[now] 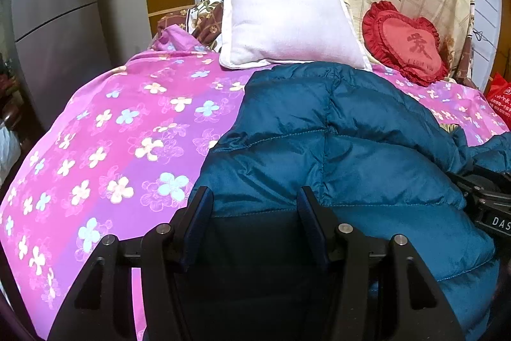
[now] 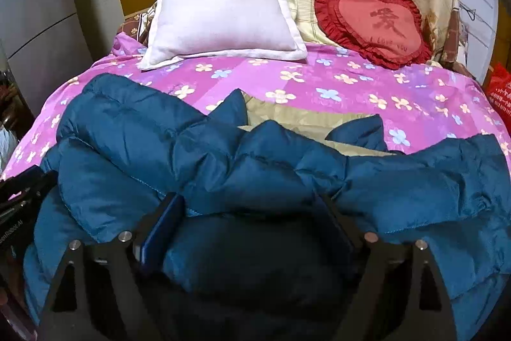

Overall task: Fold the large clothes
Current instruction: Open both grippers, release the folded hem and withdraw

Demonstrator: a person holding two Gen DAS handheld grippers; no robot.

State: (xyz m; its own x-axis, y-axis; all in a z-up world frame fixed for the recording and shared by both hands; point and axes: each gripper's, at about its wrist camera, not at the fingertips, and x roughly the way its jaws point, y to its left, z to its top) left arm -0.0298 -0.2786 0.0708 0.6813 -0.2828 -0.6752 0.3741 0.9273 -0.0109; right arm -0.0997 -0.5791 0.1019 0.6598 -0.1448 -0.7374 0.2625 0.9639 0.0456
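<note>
Your left gripper [image 1: 254, 200] sits at the near left edge of the blue puffer jacket [image 1: 345, 143], which lies on the pink floral bedspread [image 1: 127, 130]; its 2 jaws stand spread with padded fabric between them, gripping nothing yet. If you close there, you will likely catch only 1 slippery layer, and it could slide out mid-fold. To the right, your right gripper [image 2: 252, 213] is also spread over the bunched jacket [image 2: 255, 162], its right finger partly buried. The puffiness may spring back, and a forward fold could bump the white pillow [image 2: 223, 8].
</note>
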